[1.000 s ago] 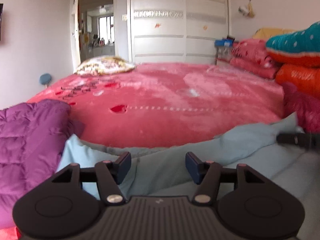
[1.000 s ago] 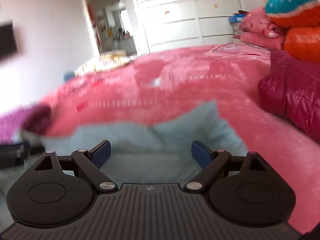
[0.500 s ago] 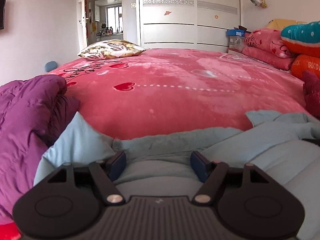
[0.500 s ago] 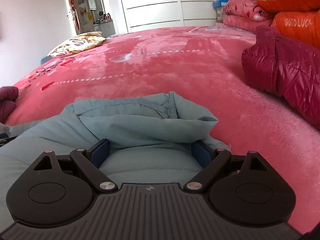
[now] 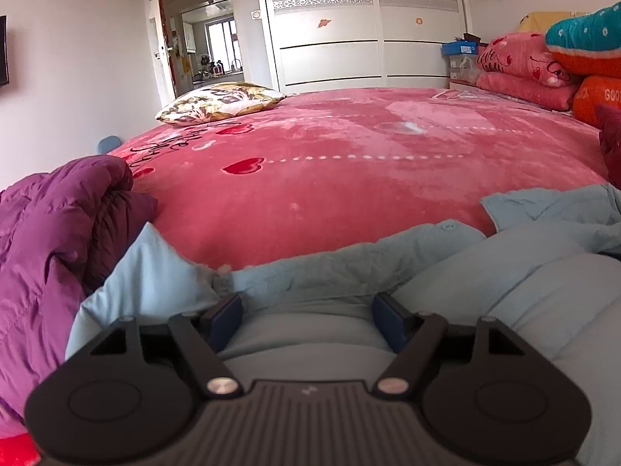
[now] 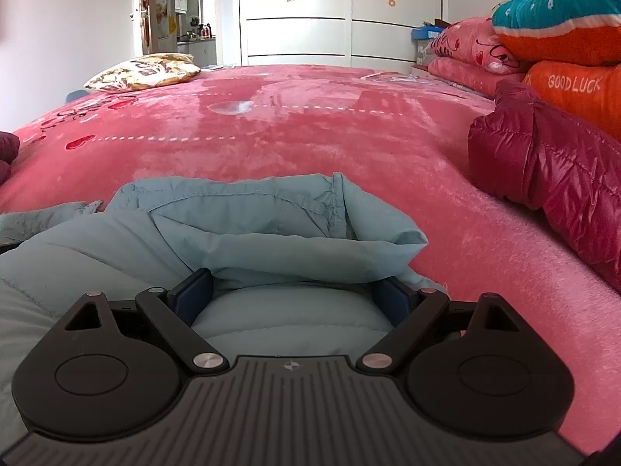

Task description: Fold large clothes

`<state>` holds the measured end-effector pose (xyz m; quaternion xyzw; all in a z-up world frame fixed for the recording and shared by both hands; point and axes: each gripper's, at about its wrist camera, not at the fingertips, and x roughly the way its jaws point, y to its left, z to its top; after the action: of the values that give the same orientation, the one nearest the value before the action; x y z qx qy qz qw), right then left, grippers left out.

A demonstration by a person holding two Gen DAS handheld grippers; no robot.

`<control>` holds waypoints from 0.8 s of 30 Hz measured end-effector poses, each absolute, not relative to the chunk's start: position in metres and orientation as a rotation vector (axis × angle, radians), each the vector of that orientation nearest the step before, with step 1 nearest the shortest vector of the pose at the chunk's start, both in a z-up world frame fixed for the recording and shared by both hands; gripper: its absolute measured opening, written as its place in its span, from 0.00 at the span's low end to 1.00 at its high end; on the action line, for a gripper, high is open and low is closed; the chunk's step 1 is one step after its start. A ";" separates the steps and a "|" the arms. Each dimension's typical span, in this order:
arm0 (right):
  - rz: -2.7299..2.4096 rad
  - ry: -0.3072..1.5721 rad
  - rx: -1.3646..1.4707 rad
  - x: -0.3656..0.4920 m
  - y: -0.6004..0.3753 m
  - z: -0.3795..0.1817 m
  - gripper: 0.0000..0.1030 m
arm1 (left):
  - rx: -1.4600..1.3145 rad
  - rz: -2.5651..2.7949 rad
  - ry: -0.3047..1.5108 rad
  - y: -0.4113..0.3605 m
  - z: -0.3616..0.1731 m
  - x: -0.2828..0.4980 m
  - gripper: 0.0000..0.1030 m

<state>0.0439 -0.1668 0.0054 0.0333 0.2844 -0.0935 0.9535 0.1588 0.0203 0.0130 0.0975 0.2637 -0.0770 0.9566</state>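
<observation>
The pale blue padded coat (image 5: pixel 388 268) is spread along the near edge of the pink bed (image 5: pixel 349 178), its long axis left to right. It is straddled by the left gripper (image 5: pixel 306 312), just opened, and the right gripper (image 6: pixel 295 295), both released.

1. A wide bed covered by a pink plush blanket (image 5: pixel 349 178) with red hearts fills the room's middle.
2. Behind it stands a white sliding-door wardrobe (image 5: pixel 365 27) with dark horizontal lines and a patterned band near the top.
3. Left of the wardrobe, an open doorway (image 5: pixel 202 35) leads to a bright kitchen with a window (image 5: pixel 221 35).
4. The walls (image 5: pixel 77 58) are pale and plain.
5. A floral pillow (image 5: pixel 221 105) lies at the bed's far left edge.
6. Folded quilts (image 6: pixel 559 35), pink, teal and orange, are stacked at the right.
7. Daylight is soft and even.
</observation>
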 end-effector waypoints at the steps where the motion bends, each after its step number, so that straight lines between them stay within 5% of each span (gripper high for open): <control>1: -0.187 0.575 0.074 0.043 -0.168 0.006 1.00 | 0.202 -0.153 0.533 0.020 0.013 0.158 0.74; 13: -0.137 0.478 0.499 -0.026 -0.241 0.041 1.00 | 0.154 -0.168 0.520 0.040 0.070 0.112 0.89; 24: -0.166 0.506 0.902 -0.112 -0.294 0.021 1.00 | -0.011 -0.182 0.599 0.128 0.098 0.021 0.91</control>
<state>-0.1117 -0.2942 0.0210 0.4308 0.2417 -0.0792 0.8659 0.0208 0.1284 0.0981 -0.0054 0.2946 -0.0895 0.9514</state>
